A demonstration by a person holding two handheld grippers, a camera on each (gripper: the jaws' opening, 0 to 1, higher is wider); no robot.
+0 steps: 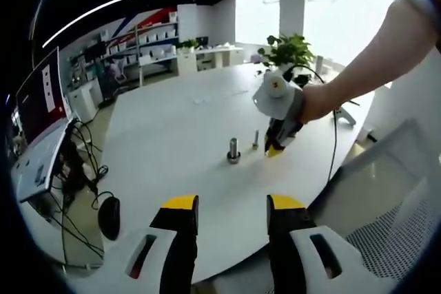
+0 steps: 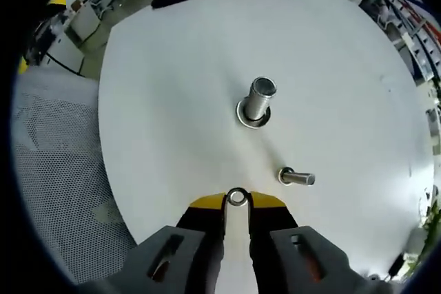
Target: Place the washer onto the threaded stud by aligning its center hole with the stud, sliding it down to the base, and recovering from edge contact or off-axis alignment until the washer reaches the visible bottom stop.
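I'm holding the washer [image 2: 237, 197] pinched between the yellow tips of my right gripper [image 2: 236, 202] — it's sitting edge-up at the very front of the jaws, center hole facing the camera, above the white table [image 2: 172, 67] and clear of everything on it. Ahead of it in the right gripper view the threaded stud [image 2: 296, 177] is standing on its base just beyond the tips and slightly right, not touching the washer. Farther out a thicker metal cylinder [image 2: 258, 101] is standing upright on a flanged base. In the left gripper view my left gripper [image 1: 233, 206] is hovering with jaws spread apart, nothing between them, low over the near table edge [image 1: 172, 142]. The right gripper [image 1: 274, 149] is showing there too, tips down just beside the stud [image 1: 255, 139], with the cylinder [image 1: 233, 150] a little to its left. A mesh chair [image 2: 55, 170] is sitting beside the table, a black mouse [image 1: 109, 216] beside cables past the table's edge.
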